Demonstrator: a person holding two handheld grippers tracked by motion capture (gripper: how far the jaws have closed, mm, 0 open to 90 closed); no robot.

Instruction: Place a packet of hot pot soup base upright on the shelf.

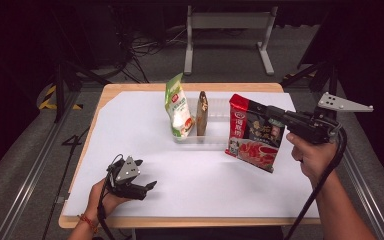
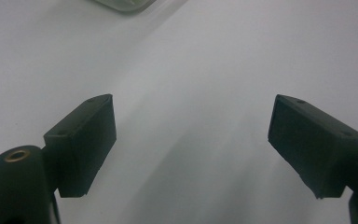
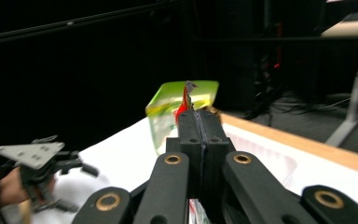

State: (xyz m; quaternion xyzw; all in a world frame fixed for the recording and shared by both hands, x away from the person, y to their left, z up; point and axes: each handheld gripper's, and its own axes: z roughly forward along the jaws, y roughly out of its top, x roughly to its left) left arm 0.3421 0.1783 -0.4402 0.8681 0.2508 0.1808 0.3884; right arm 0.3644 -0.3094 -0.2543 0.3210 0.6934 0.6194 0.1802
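A red and black snack packet point(image 1: 254, 134) hangs tilted just above the white sheet, right of a clear tray point(image 1: 215, 141). My right gripper point(image 1: 270, 113) is shut on its upper right edge. In the right gripper view the jaws are pressed together point(image 3: 198, 122) with a sliver of the red packet point(image 3: 184, 100) sticking up between them. A green and white pouch point(image 1: 177, 107) and a narrow brown pouch point(image 1: 202, 114) stand upright in the tray. My left gripper point(image 1: 146, 173) rests low at the front left, open with nothing between its jaws point(image 2: 191, 140).
The white sheet point(image 1: 200, 175) covers a wooden table whose edge point(image 3: 307, 147) runs behind the tray. A metal stand point(image 1: 227, 30) and cables lie on the floor beyond. A corner of the tray point(image 2: 126, 4) shows ahead of the left gripper.
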